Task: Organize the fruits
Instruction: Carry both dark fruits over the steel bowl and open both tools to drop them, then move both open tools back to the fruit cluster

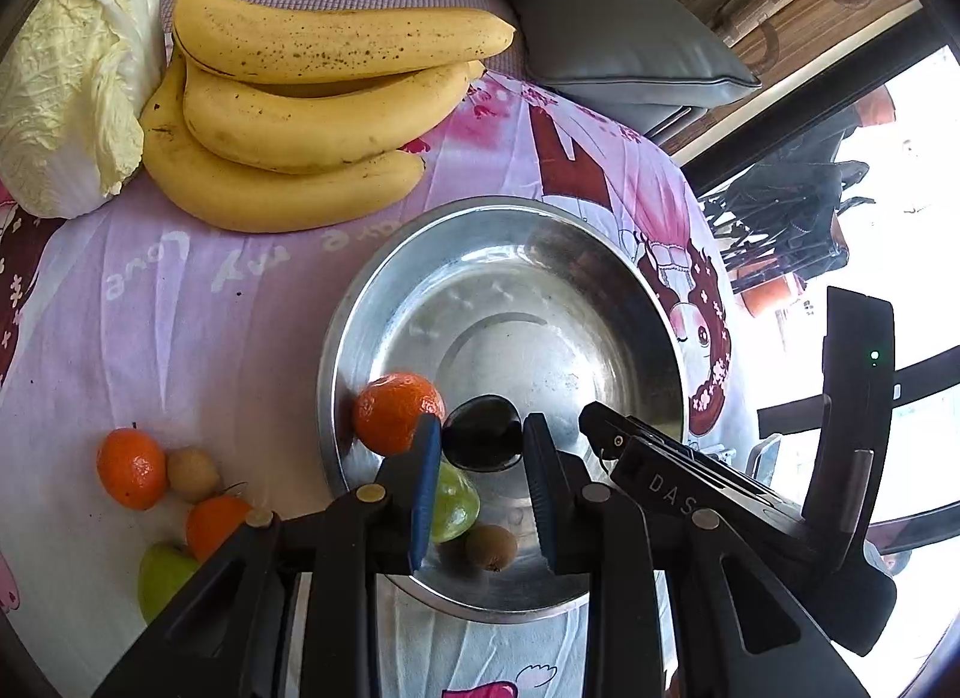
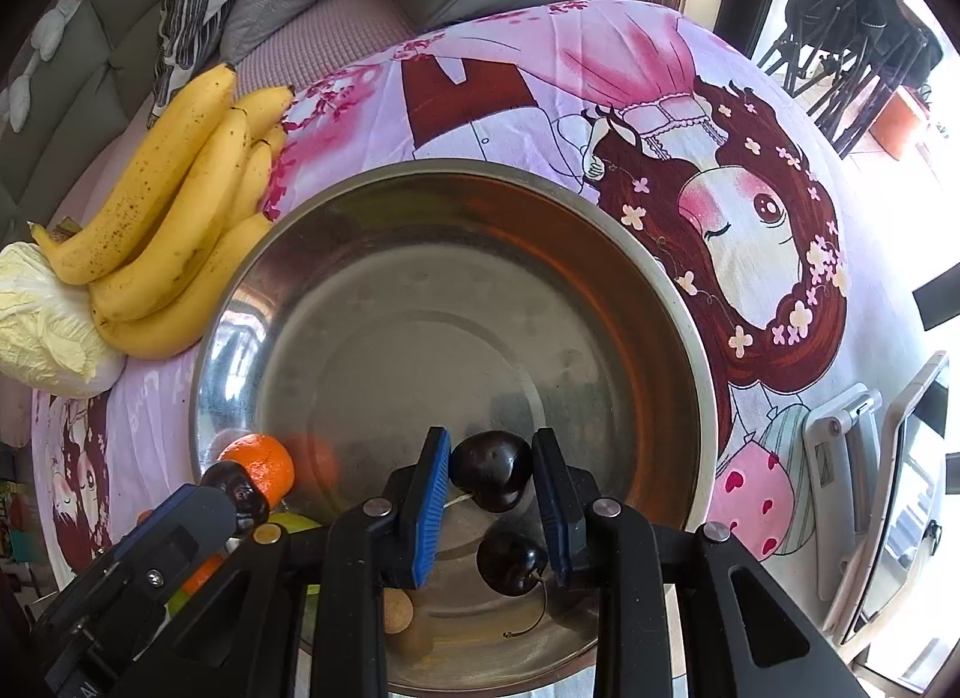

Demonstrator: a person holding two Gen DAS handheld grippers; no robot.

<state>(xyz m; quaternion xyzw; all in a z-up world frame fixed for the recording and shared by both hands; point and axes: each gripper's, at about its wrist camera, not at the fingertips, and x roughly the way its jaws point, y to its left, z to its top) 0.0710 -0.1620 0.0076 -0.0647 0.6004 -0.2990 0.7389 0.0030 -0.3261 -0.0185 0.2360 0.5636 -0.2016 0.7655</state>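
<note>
A steel bowl (image 1: 540,302) sits on a pink cartoon cloth. Over its near side my left gripper (image 1: 482,428) is shut on a dark cherry (image 1: 483,437), pressed between the blue pads. Below it in the bowl lie an orange (image 1: 393,410), a green fruit (image 1: 459,503) and a small brown fruit (image 1: 492,545). In the right wrist view my right gripper (image 2: 491,446) is shut on another dark cherry (image 2: 492,470) above the bowl (image 2: 420,308). A loose cherry (image 2: 510,563) with a stem rests on the bowl floor underneath.
On the cloth left of the bowl lie two oranges (image 1: 131,467), a brown fruit (image 1: 192,473) and a green apple (image 1: 162,578). Bananas (image 1: 300,116) and a cabbage (image 1: 72,86) lie behind. Grey cushions (image 1: 618,44) stand at the back. A grey stand (image 2: 852,446) is on the right.
</note>
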